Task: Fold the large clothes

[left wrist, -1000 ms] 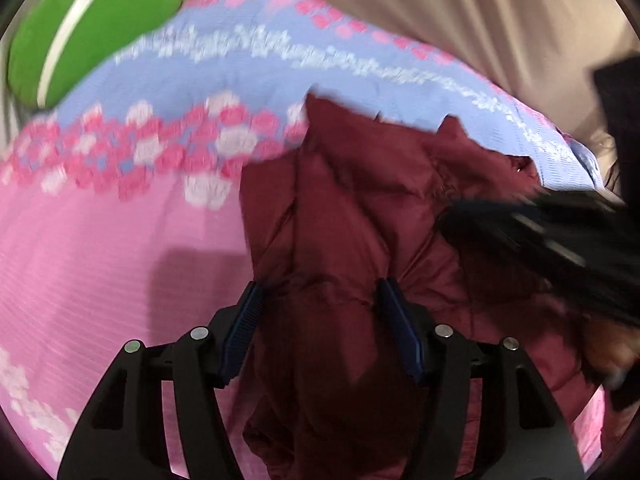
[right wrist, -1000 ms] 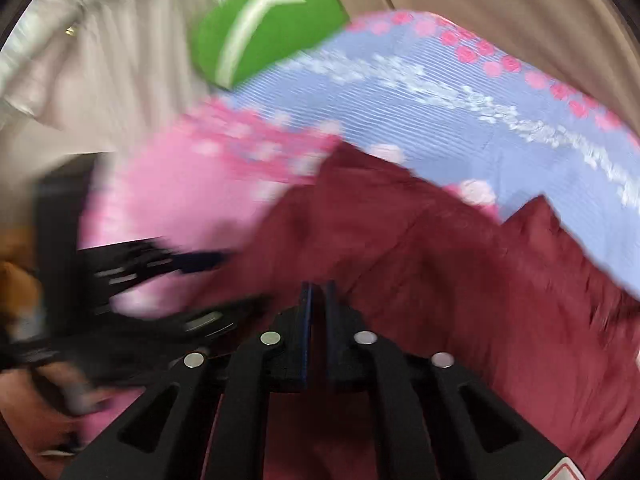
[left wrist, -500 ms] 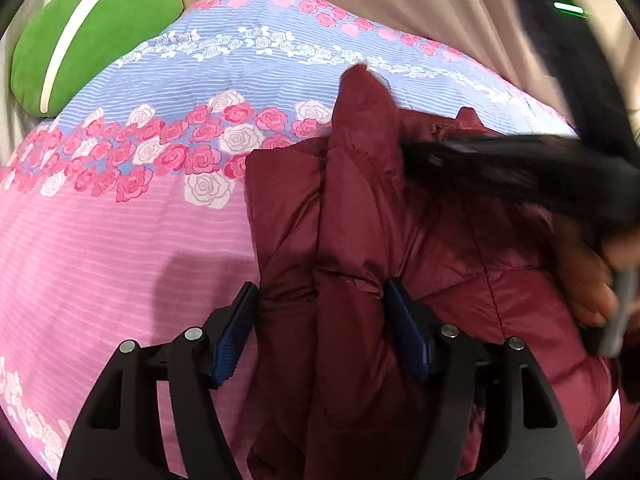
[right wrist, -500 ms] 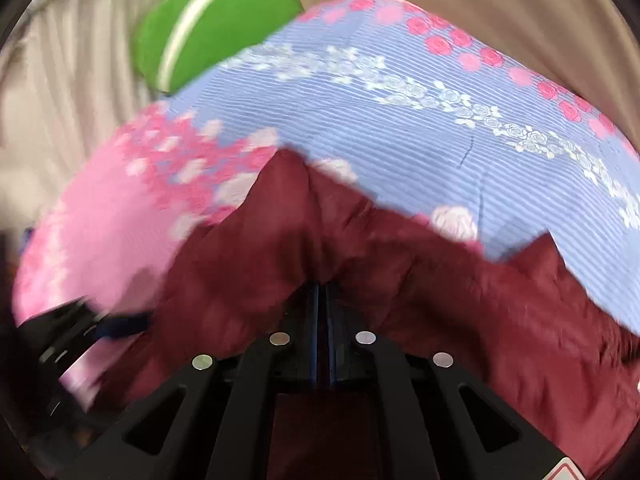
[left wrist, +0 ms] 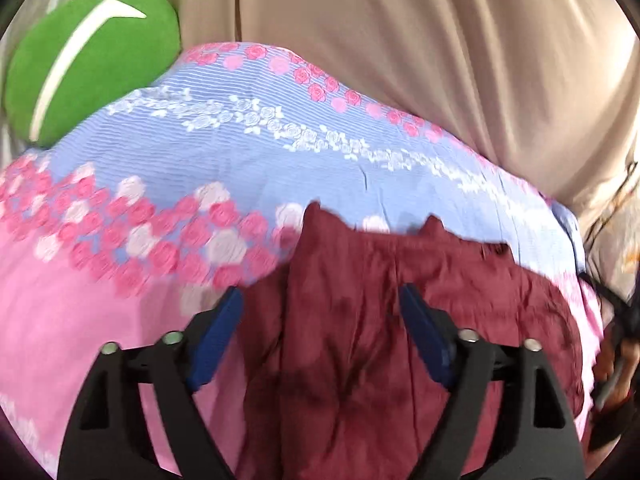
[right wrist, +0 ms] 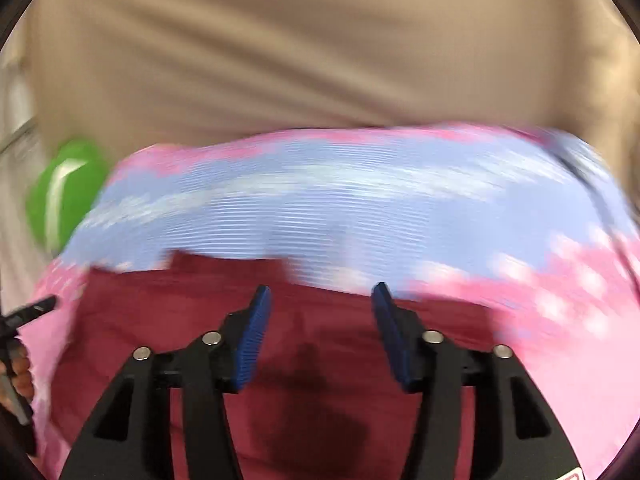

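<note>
A dark red puffy jacket (left wrist: 352, 344) lies folded over itself on the bed's pink and blue flowered cover (left wrist: 224, 160). My left gripper (left wrist: 320, 300) hovers above the jacket's left part, its jaws opening, blue pads clear of the cloth. In the blurred right wrist view the jacket (right wrist: 320, 360) spreads below my right gripper (right wrist: 320, 300), whose jaws are opening with nothing pinched between them. The other gripper's black tip (right wrist: 32, 308) and a hand show at the left edge there.
A green cushion (left wrist: 88, 60) with a white stripe rests at the bed's far left corner. Beige curtains (left wrist: 440, 48) hang behind the bed. A hand (left wrist: 616, 360) shows at the right edge of the left wrist view.
My right gripper let go of the jacket's flap, opened, and swung away to the right. The flap now lies flat. My left gripper rose, opened wider and came off the fold.
</note>
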The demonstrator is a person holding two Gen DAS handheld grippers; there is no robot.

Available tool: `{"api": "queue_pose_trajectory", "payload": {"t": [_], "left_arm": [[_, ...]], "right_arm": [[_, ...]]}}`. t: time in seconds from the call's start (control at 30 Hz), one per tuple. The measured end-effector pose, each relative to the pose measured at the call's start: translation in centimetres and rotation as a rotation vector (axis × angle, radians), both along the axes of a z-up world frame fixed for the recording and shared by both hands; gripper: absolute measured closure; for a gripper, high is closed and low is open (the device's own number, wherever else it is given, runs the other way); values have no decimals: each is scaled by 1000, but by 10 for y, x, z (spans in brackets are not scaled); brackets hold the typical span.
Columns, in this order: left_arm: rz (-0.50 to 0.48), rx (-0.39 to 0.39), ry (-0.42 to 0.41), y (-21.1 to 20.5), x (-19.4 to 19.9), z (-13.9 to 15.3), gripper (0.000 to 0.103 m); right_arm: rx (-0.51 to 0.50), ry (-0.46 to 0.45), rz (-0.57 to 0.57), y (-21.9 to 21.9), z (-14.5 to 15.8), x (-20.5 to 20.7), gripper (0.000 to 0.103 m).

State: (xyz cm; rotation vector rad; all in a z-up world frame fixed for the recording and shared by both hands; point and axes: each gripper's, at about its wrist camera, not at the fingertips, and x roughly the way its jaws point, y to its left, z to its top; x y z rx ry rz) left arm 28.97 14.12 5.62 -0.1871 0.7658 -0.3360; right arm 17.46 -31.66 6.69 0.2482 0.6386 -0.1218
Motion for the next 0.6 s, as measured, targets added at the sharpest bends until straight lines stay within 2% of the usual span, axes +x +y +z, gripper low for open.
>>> {"api": "queue_pose_trajectory", "payload": {"t": [0.07, 0.13, 0.17, 0.2, 0.23, 0.27, 0.3, 0.33, 0.43, 0.47, 0.5, 0.53, 0.6], "left_arm": [[-10, -23, 57, -9, 26, -11, 21], [-9, -36, 107, -21, 41, -25, 22], [-4, -41, 139, -29, 50, -33, 30], [-11, -39, 157, -33, 54, -39, 51], [-14, -23, 179, -39, 59, -44, 67], [-15, -23, 191, -41, 57, -46, 91], [-14, -39, 198, -42, 57, -46, 97], [5, -48, 184, -38, 53, -40, 99], [45, -22, 82, -24, 37, -12, 100], [55, -13, 67, -20, 36, -8, 100], [68, 1, 62, -16, 36, -6, 100], [82, 37, 69, -16, 37, -10, 100], [81, 68, 106, -19, 46, -25, 99]], "right_arm": [[80, 35, -82, -43, -16, -18, 48], [164, 71, -107, -69, -32, -25, 47], [217, 87, -98, -79, -42, -24, 47], [250, 100, -89, -85, -50, -22, 47], [280, 117, -66, -87, -59, -16, 49], [282, 135, -51, -85, -65, -11, 67], [260, 150, -35, -75, -69, -7, 84], [210, 158, -15, -66, -68, -4, 98], [142, 23, 10, -45, -42, -18, 99], [133, -43, 14, -41, -29, -25, 100], [131, -66, 2, -43, -25, -27, 100], [131, -66, -18, -45, -28, -26, 100], [116, 20, -53, -52, -53, -9, 101]]}}
